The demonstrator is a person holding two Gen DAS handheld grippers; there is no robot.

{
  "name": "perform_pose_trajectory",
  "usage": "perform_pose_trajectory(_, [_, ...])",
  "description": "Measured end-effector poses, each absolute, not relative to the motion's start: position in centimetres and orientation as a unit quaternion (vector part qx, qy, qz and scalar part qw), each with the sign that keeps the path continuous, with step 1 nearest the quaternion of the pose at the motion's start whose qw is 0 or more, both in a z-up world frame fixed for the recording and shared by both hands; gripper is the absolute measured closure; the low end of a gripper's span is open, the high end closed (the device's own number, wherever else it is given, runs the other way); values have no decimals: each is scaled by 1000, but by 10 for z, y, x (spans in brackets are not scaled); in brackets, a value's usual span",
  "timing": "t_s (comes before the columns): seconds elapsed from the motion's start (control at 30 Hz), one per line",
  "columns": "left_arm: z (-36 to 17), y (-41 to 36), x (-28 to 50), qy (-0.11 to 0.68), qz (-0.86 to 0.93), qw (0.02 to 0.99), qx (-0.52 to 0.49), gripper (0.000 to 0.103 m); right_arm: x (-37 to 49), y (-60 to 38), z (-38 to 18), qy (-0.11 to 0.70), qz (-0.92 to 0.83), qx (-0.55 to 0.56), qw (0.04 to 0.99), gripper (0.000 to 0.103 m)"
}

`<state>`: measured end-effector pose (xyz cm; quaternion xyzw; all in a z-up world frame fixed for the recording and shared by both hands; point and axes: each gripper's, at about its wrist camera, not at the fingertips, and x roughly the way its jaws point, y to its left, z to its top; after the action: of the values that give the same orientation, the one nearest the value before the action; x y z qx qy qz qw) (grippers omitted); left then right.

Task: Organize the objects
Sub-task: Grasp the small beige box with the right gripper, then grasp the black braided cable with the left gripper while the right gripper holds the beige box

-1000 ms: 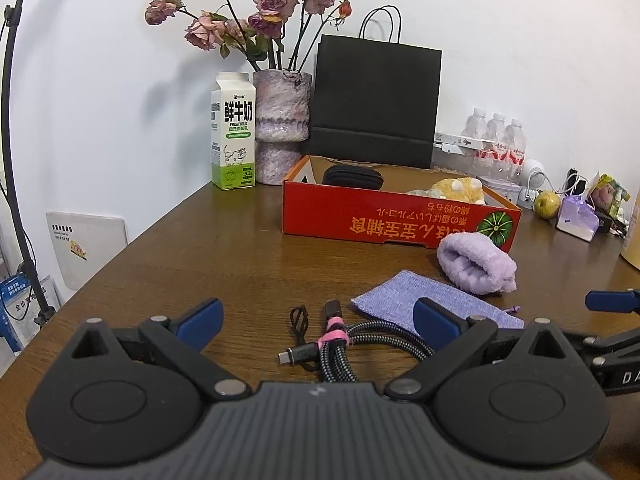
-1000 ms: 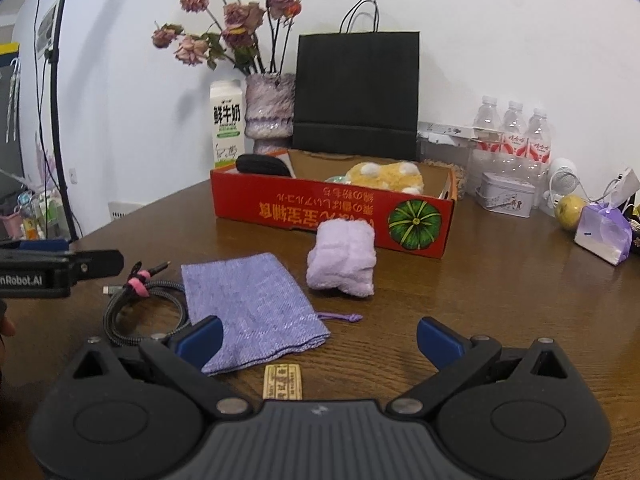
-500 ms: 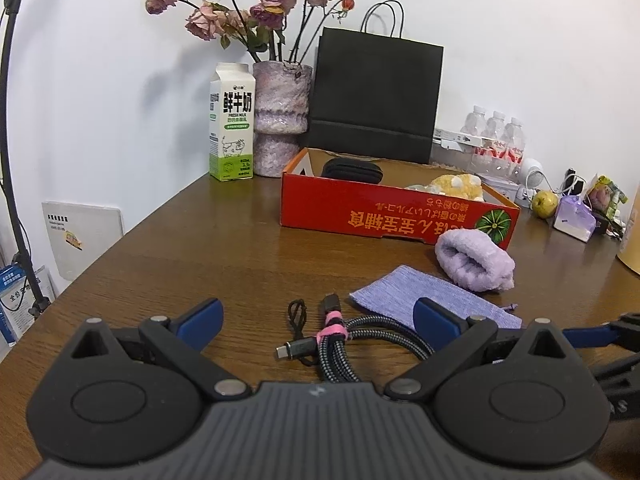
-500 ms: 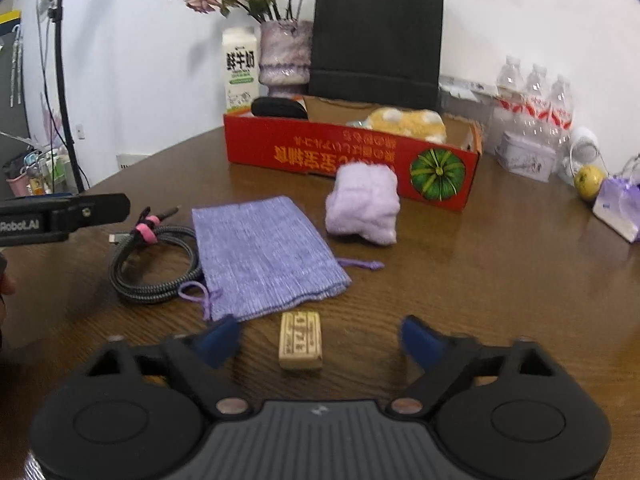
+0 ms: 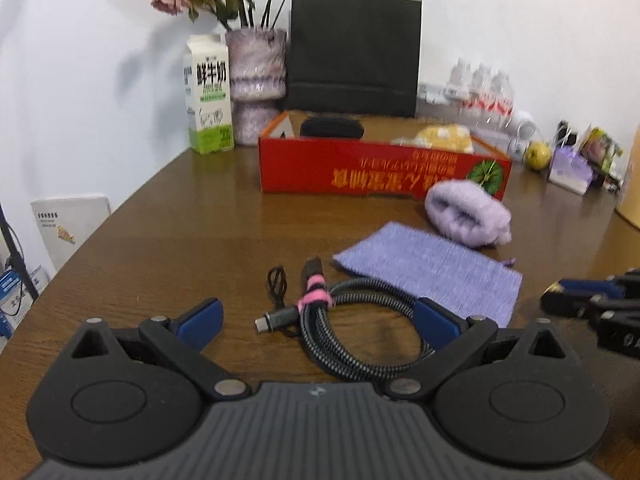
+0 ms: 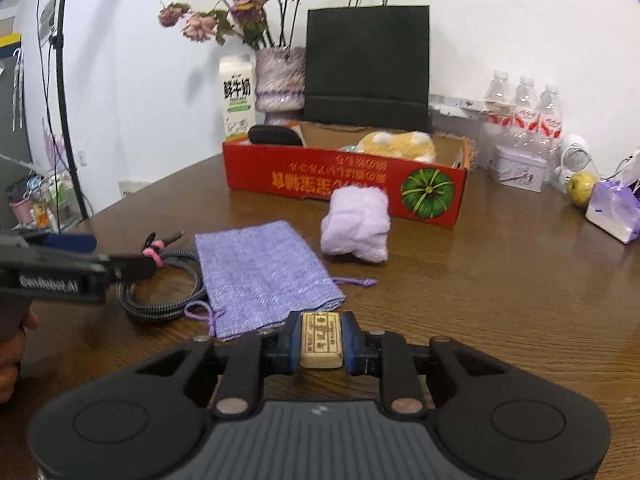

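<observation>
The right tongs [image 6: 321,340] are closing on a small tan block [image 6: 321,340] with printed characters on its top face; the blue pads sit against its two long sides, and the block lies low over the brown worktop [image 6: 500,280]. Just ahead of these tongs and slightly to their left lies a flat purple drawstring pouch [image 6: 264,272], its cord looping near the left pad. Further ahead, a fluffy lilac cloth bundle [image 6: 356,226] rests against the front wall of a red cardboard box [image 6: 344,184], which holds a black case [image 6: 276,136] and a yellow plush item [image 6: 396,146].

The left tongs [image 5: 318,322] are spread wide with nothing pinched. A coiled braided cable [image 5: 356,332] bound by a pink tie lies between the two fingers, its plug end pointing toward the left finger. The pouch lies ahead and to the right of these tongs, touching the coil.

Beyond the box stand a milk carton [image 5: 210,96], a vase of dried roses [image 5: 256,84] and a black paper bag [image 5: 354,52] against the wall.
</observation>
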<state>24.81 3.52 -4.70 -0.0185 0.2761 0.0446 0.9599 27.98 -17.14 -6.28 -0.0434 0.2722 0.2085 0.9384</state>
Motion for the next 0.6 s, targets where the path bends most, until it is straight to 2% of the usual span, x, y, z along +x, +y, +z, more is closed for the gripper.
perform_pose_trajectory(0.23, [-54, 30, 263, 321, 32, 946, -35, 0, 282, -177, -63, 273, 187, -28, 943, 83])
perform_pose_trajectory(0.6, [-58, 18, 275, 334, 37, 941, -46, 1, 279, -178, -62, 267, 191, -24, 944, 83])
